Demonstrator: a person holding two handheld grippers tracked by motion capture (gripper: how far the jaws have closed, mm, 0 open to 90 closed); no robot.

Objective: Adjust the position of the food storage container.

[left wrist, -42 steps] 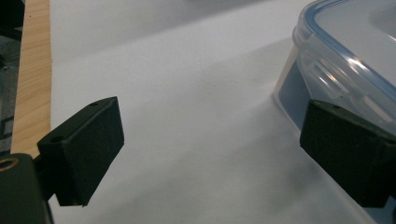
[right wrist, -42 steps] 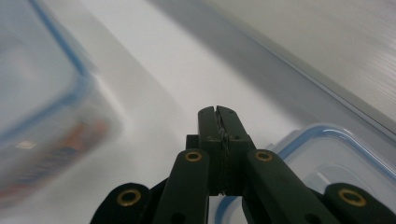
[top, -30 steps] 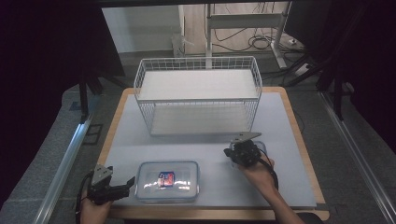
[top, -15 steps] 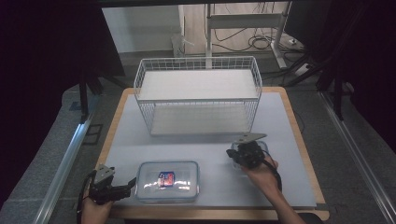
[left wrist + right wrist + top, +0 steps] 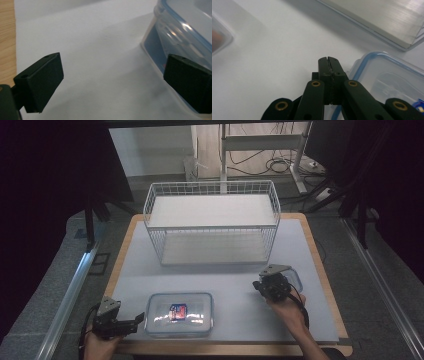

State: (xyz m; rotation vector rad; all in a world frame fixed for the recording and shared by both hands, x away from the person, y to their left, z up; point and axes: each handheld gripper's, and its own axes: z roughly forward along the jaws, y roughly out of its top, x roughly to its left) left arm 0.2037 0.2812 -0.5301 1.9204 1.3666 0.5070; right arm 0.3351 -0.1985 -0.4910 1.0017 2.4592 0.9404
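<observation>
Left tool point(image 5: 131, 322) released, jaws spread wide just beside the left end of the clear rectangular plastic container with blue-sealed lid point(image 5: 180, 313) at the bench point(image 5: 225, 285) front, right tool point(image 5: 329, 61) clenched on nothing, over a second blue-rimmed clear container point(image 5: 387, 82) at right, white wire basket point(image 5: 212, 220) behind.

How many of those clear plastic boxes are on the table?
2. One clear box with a blue-edged lid lies near the front, beside the left gripper; a second box sits at the right, partly hidden under the right gripper.

High view overhead, facing forward-down on table point(image 5: 220, 285); gripper views low, close; all share white mat point(image 5: 100, 62)
</observation>
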